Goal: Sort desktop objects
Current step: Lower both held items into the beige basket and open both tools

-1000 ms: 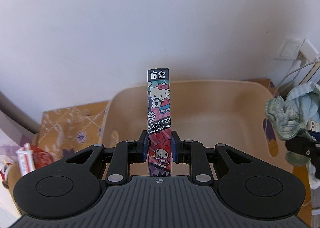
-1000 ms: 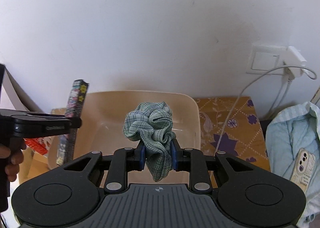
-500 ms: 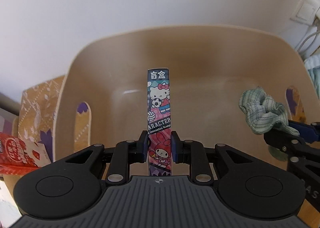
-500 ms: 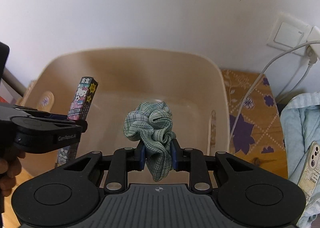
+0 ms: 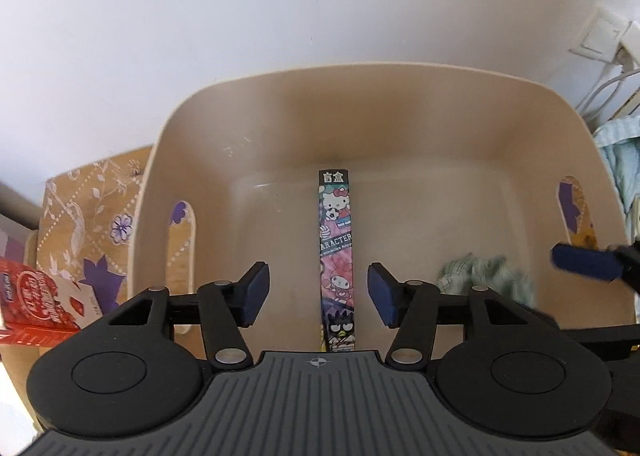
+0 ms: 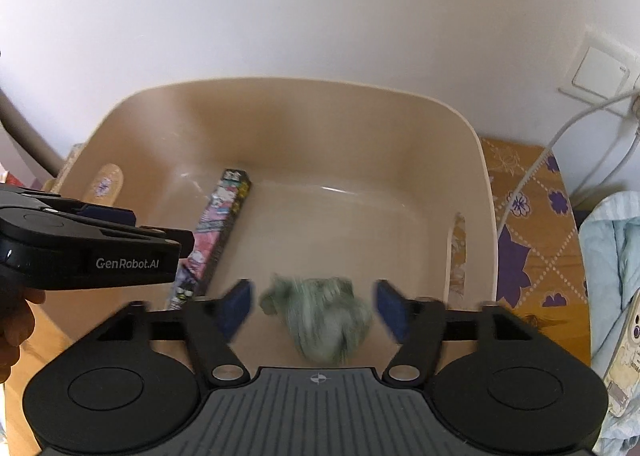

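A beige plastic bin [image 5: 360, 80] fills both views and also shows in the right wrist view [image 6: 280, 88]. A long cartoon-printed box [image 5: 337, 248] lies on the bin floor between the fingers of my left gripper [image 5: 318, 294], which is open above it and clear of it. The box also shows in the right wrist view [image 6: 218, 232]. A green checked scrunchie [image 6: 320, 316] is blurred inside the bin, between the fingers of my right gripper [image 6: 316, 312], which is open. The scrunchie shows at the right in the left wrist view [image 5: 484, 276].
The bin stands on a brown patterned cloth [image 5: 92, 208] against a white wall. A red snack packet [image 5: 36, 300] lies at the left. At the right are a wall socket with a white cable [image 6: 600, 72], light blue fabric [image 6: 612, 256] and a phone [image 6: 628, 356].
Both grippers have opened over the bin. The cartoon box has dropped from the left gripper to the bin floor, and the scrunchie has left the right gripper's jaws.
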A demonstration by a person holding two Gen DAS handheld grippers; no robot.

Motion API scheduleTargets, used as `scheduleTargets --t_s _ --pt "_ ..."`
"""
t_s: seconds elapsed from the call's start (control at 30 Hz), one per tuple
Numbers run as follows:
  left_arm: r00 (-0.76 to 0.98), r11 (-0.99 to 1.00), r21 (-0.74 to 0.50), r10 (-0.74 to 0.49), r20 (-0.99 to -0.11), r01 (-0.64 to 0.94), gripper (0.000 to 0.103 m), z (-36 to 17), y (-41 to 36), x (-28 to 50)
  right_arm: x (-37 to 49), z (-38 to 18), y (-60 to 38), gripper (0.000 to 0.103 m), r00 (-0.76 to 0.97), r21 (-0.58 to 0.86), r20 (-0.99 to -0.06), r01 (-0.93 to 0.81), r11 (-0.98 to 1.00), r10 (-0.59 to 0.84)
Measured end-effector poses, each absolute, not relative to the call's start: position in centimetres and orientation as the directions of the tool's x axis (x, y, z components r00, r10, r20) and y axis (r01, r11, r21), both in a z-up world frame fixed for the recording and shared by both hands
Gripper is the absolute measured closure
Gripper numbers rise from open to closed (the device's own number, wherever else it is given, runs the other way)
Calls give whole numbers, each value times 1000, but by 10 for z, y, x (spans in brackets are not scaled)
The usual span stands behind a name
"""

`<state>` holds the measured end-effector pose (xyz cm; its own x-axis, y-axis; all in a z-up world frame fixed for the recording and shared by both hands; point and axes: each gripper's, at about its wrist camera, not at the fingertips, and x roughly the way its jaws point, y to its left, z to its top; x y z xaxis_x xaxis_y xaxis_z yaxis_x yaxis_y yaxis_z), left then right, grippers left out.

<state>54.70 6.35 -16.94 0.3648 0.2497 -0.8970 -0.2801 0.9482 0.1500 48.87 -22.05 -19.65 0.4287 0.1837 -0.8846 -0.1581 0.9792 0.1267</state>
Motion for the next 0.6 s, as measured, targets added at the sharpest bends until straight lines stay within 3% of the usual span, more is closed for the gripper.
scheduleTargets --t_s 0.17,0.6 --pt "419 957 165 254 -872 -238 44 -142 63 531 469 -172 -223 5 469 147 -854 -199 969 226" --pt "524 969 187 245 -816 -162 35 -69 43 455 410 -117 -259 0 555 168 -786 -231 958 272"
